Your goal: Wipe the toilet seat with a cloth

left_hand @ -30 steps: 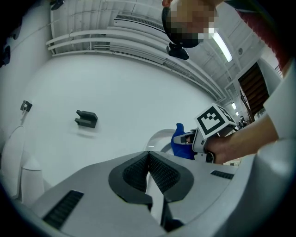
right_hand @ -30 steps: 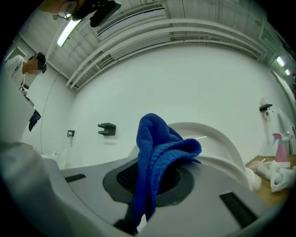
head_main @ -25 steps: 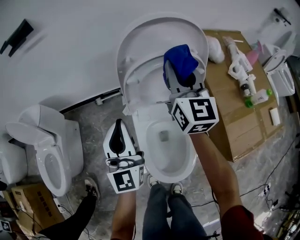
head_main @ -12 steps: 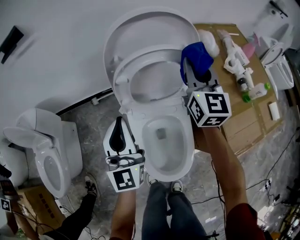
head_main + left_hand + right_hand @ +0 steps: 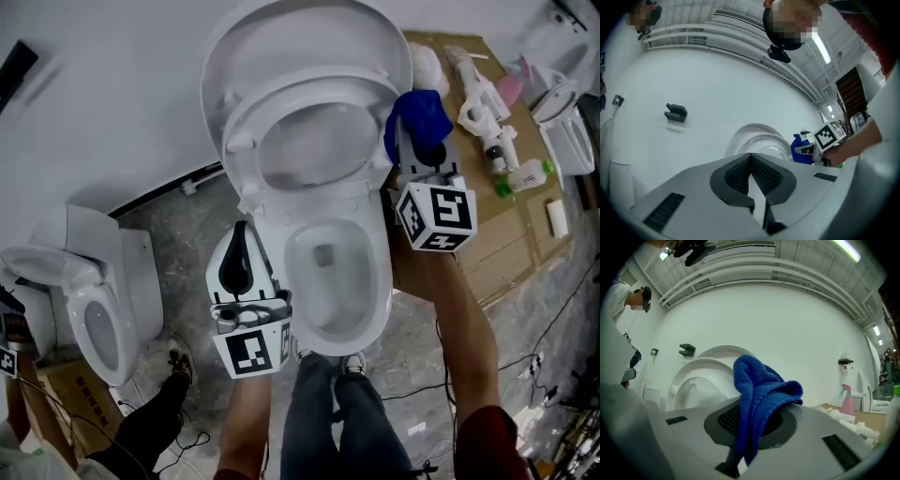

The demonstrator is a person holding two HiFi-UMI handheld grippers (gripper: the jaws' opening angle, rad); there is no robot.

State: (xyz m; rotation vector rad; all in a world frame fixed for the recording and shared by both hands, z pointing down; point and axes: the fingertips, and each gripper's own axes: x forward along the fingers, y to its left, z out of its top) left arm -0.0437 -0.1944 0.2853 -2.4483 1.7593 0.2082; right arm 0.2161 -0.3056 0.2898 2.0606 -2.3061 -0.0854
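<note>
A white toilet (image 5: 333, 272) stands in the middle of the head view with its seat (image 5: 309, 141) and lid (image 5: 300, 37) both raised against the wall. My right gripper (image 5: 417, 127) is shut on a bunched blue cloth (image 5: 419, 117) and sits just off the raised seat's right edge. In the right gripper view the blue cloth (image 5: 761, 397) hangs out between the jaws, with the raised seat (image 5: 701, 380) to the left. My left gripper (image 5: 239, 262) is shut on nothing, at the bowl's left side. In the left gripper view the closed pads (image 5: 750, 176) point at the raised lid (image 5: 757, 140).
A second white toilet (image 5: 94, 300) stands at the left. A cardboard sheet (image 5: 511, 225) on the floor at the right carries spray bottles (image 5: 511, 178) and cleaning items. Another person's dark trouser leg and shoe (image 5: 178, 370) are at lower left. My own shoes (image 5: 352, 361) stand before the bowl.
My right gripper has carried the blue cloth rightward, from over the raised seat to just off its right edge. The left gripper stays at the bowl's left side.
</note>
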